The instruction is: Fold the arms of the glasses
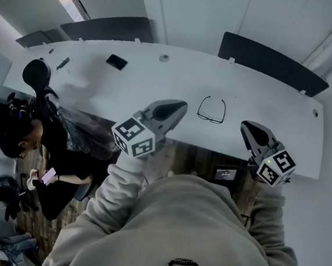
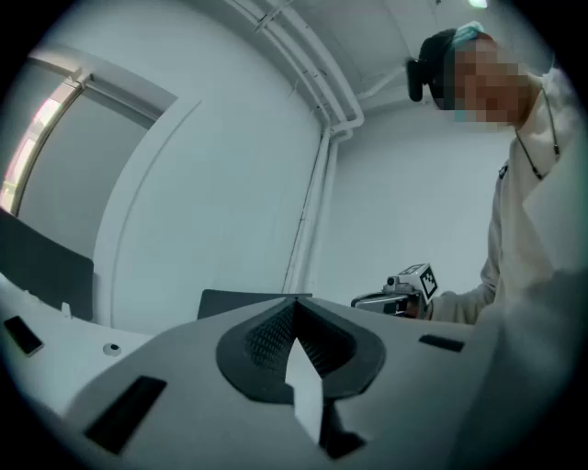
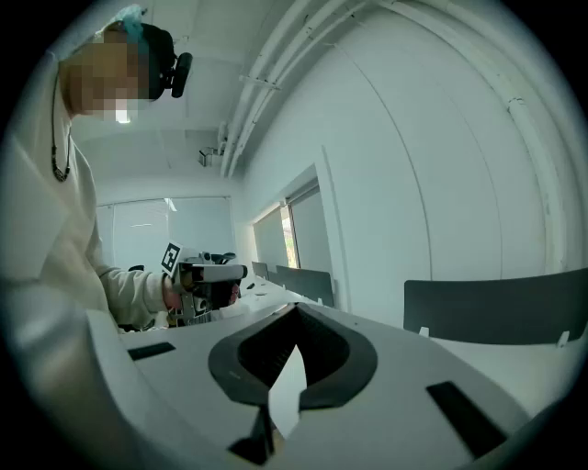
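Black-framed glasses (image 1: 211,110) lie on the white table (image 1: 100,88) with both arms spread open, lenses toward the near edge. My left gripper (image 1: 179,107) hovers just left of them, shut and holding nothing. To the right of the glasses and nearer the table edge, my right gripper (image 1: 248,128) is also shut and empty. In the left gripper view the left gripper (image 2: 294,317) has its jaws closed together, and the right gripper (image 2: 404,289) shows beyond them. The right gripper view shows the right gripper (image 3: 294,321) closed, with the left gripper (image 3: 207,275) off to its left. Neither gripper view shows the glasses.
A flat black object (image 1: 116,61), a small round fitting (image 1: 164,58) and a small dark item (image 1: 63,63) lie on the far part of the table. Dark panels (image 1: 272,62) stand behind its far edge. A seated person (image 1: 31,134) is at the left.
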The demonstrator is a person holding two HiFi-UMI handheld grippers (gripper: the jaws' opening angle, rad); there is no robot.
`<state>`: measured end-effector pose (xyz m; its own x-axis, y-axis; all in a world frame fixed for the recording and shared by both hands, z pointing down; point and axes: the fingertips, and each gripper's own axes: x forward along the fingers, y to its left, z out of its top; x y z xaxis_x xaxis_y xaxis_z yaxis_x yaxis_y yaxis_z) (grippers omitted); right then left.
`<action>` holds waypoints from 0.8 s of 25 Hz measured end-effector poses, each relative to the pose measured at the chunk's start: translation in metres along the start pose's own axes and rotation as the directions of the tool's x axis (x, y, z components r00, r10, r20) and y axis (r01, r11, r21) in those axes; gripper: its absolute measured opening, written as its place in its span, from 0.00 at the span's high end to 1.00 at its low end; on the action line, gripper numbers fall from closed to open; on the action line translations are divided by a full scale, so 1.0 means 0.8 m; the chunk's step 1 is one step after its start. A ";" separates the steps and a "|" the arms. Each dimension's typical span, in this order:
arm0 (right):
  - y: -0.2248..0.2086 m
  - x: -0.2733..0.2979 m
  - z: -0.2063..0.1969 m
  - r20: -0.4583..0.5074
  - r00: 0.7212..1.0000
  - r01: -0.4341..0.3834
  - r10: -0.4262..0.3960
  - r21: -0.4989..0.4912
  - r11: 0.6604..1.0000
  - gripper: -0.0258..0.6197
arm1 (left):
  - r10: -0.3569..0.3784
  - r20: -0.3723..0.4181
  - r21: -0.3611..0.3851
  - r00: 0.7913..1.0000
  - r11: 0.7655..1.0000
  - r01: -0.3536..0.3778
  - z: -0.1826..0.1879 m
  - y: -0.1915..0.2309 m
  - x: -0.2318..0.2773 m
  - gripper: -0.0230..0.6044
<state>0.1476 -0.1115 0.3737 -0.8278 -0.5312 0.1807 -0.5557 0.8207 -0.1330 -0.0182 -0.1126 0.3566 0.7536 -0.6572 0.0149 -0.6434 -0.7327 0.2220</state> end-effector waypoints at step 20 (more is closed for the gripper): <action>-0.006 0.010 -0.001 -0.024 0.999 0.027 -0.027 -0.004 1.000 0.93 | -0.071 0.007 -0.027 0.997 0.997 0.072 0.010 -0.002 0.020 0.96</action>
<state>0.1439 -0.1195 0.3765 -0.8105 -0.5478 0.2071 -0.5773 0.8070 -0.1245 -0.0062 -0.1233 0.3484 0.7966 -0.6044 -0.0077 -0.5839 -0.7727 0.2488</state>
